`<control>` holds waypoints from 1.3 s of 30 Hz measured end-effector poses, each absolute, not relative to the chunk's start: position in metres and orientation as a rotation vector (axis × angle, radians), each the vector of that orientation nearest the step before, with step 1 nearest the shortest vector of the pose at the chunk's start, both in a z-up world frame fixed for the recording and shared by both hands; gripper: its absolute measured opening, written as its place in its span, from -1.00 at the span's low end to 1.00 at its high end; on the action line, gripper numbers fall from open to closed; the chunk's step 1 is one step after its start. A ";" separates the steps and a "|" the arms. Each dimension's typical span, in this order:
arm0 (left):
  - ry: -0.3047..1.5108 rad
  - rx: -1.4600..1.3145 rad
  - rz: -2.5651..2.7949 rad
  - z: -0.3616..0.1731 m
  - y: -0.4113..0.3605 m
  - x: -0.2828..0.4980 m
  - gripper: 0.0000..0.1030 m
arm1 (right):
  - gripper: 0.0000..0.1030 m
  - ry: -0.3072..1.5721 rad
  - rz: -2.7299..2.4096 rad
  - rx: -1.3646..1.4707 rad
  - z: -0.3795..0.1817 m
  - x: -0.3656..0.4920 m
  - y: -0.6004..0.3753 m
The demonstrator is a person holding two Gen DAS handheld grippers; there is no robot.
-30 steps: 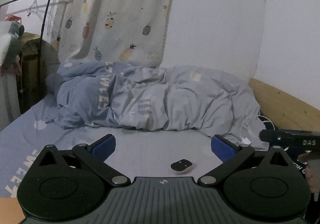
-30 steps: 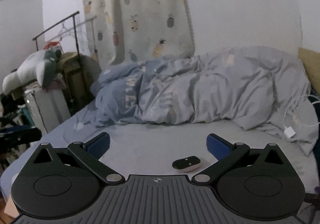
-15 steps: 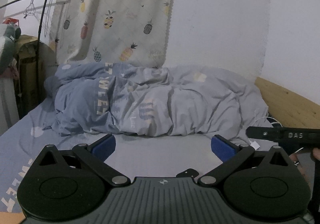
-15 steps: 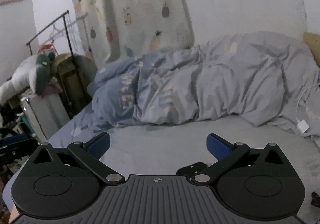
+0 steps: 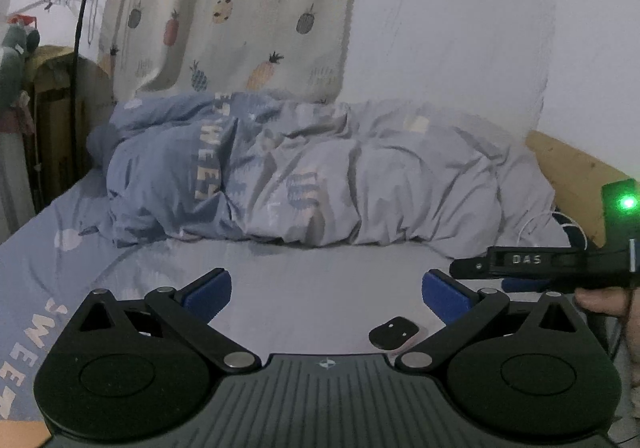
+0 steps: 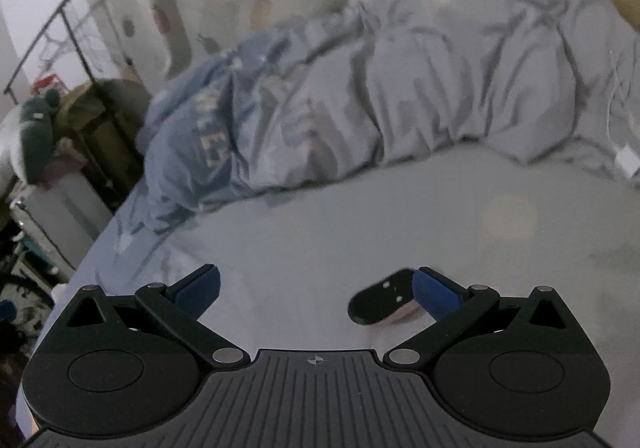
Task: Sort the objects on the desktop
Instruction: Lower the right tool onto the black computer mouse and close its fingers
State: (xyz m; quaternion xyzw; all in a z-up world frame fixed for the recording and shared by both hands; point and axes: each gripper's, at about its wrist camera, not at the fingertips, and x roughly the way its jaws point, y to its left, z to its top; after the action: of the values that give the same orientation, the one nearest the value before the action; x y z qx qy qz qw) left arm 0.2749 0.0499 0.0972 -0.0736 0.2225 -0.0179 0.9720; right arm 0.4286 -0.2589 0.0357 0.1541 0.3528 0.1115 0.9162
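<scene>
A small black oval object with a pale underside point(image 6: 382, 302) lies on the grey-blue bed sheet point(image 6: 360, 224). In the right wrist view it sits just inside the right blue finger pad point(image 6: 436, 298), close to or touching it. My right gripper point(image 6: 316, 290) is open and empty, low over the sheet. In the left wrist view the same black object point(image 5: 394, 332) lies near the right pad. My left gripper point(image 5: 326, 288) is open and empty. The right gripper's black body point(image 5: 552, 262) shows at the right edge, held by a hand.
A crumpled blue-grey duvet point(image 5: 300, 176) lies across the far side of the bed. A wooden headboard point(image 5: 572, 172) and a white charger cable point(image 6: 626, 160) are at the right. A clothes rack point(image 5: 80, 48) and clutter stand at the left.
The right gripper has tilted down and moved toward the black object, which now sits by its right pad. The left view has shifted slightly; the right gripper's body now reaches further into it.
</scene>
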 end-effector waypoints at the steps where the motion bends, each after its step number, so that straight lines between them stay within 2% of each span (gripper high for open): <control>1: 0.453 -0.147 -0.035 0.094 0.051 0.277 1.00 | 1.00 0.740 0.224 0.324 0.028 0.434 -0.259; 6: 0.477 -0.139 -0.030 0.081 0.054 0.290 1.00 | 0.99 0.814 0.194 0.360 -0.008 0.460 -0.257; 13: 0.499 -0.139 -0.024 0.065 0.061 0.305 1.00 | 0.97 0.906 0.151 0.570 -0.051 0.504 -0.263; 15: 0.505 -0.139 -0.022 0.061 0.063 0.309 1.00 | 0.87 0.919 0.127 0.602 -0.061 0.515 -0.263; 22: 0.524 -0.135 -0.026 0.046 0.068 0.321 1.00 | 0.77 0.982 0.011 0.678 -0.097 0.544 -0.256; 29: 0.545 -0.170 -0.045 0.030 0.076 0.327 1.00 | 0.51 1.096 -0.166 0.702 -0.132 0.565 -0.246; 33: 0.557 -0.187 -0.049 0.021 0.083 0.327 1.00 | 0.45 1.105 -0.227 0.696 -0.150 0.573 -0.242; 39: 0.569 -0.222 -0.054 0.012 0.094 0.329 1.00 | 0.46 1.059 -0.268 0.797 -0.161 0.581 -0.251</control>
State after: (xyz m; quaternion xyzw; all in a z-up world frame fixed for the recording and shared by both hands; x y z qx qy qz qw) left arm 0.3293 0.0944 0.0119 -0.1094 0.2801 -0.0264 0.9534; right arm 0.5810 -0.2509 -0.1613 0.3688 0.4901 -0.1240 0.7800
